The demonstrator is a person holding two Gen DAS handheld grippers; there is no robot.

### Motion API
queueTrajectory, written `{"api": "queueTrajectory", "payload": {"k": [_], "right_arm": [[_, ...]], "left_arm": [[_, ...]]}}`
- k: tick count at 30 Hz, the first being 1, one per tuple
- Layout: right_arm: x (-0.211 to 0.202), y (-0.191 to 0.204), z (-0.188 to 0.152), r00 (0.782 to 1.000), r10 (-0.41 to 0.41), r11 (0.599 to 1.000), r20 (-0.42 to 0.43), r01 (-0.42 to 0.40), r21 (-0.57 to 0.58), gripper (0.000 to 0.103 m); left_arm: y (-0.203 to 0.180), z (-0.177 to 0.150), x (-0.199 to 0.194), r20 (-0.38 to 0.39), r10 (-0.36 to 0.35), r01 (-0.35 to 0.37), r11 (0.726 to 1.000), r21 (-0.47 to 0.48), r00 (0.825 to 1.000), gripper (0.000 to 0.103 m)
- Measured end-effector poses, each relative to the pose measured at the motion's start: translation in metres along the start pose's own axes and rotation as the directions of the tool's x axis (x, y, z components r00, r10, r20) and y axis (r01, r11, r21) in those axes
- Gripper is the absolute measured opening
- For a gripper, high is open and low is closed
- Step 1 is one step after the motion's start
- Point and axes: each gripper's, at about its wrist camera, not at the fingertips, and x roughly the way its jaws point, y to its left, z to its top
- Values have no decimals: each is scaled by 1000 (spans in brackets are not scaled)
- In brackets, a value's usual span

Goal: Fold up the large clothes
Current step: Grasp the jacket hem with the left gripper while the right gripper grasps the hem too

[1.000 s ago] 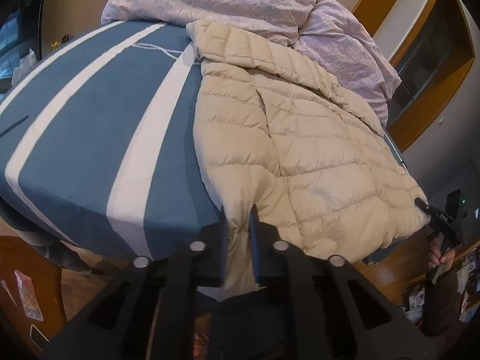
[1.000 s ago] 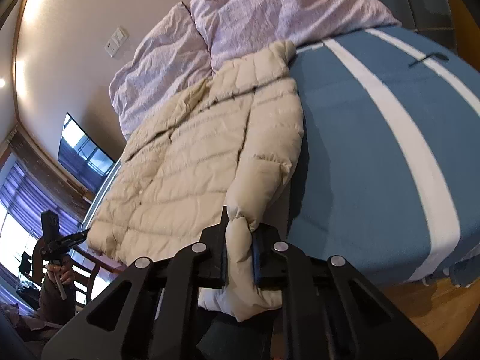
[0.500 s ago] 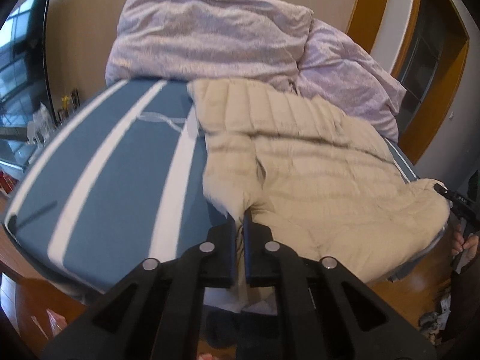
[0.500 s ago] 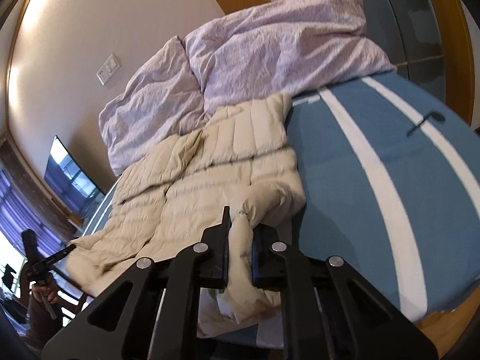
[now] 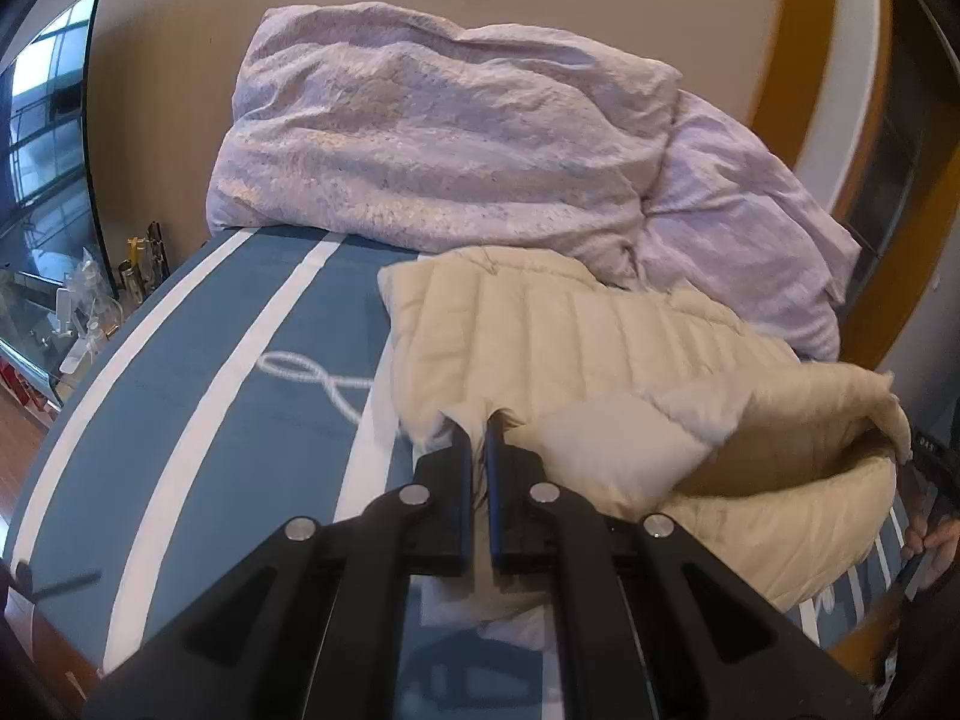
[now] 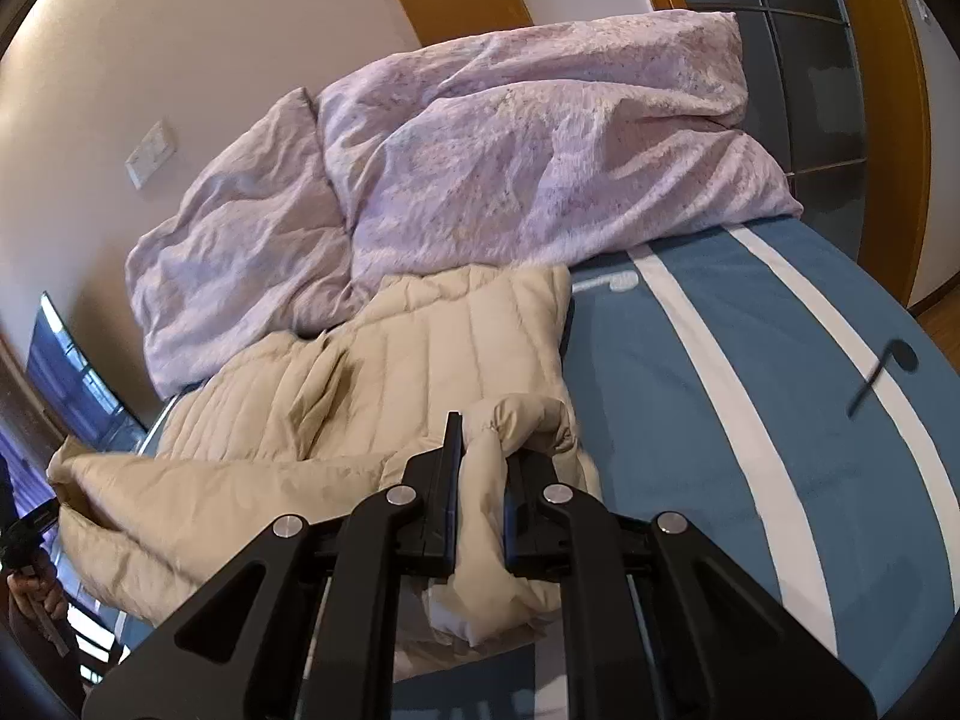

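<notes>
A beige quilted jacket [image 5: 576,336] was seen spread on the bed [image 5: 240,372], toward its head end, with the collar end lying against a heap of lilac bedding [image 5: 432,138] piled at the wall. The bed was covered by a blue sheet with white stripes; a looping white script was printed on it just beside the jacket, but it could not be read.

The left gripper [image 5: 475,438] was clenched on a fold of the jacket's edge, the fabric being pinched between its nearly closed black fingers [image 5: 459,468]. The right gripper [image 6: 483,450] was clamped on a thick roll of the jacket, apparently a sleeve, which bulged up between the fingers [image 6: 447,468] and hung below them. The lower part of the jacket was lifted off the sheet and doubled toward the collar. White markings on the other gripper's body were glimpsed at the right edge of the left view, too blurred to be read.
</notes>
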Motion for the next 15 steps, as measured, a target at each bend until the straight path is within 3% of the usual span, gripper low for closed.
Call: {"api": "queueTrajectory", "payload": {"k": [15], "right_arm": [[120,-4,65,998,-66,995,0,66,75,11]], "left_arm": [[4,90,124,-23,106,-107,994,-32,994,4]]}}
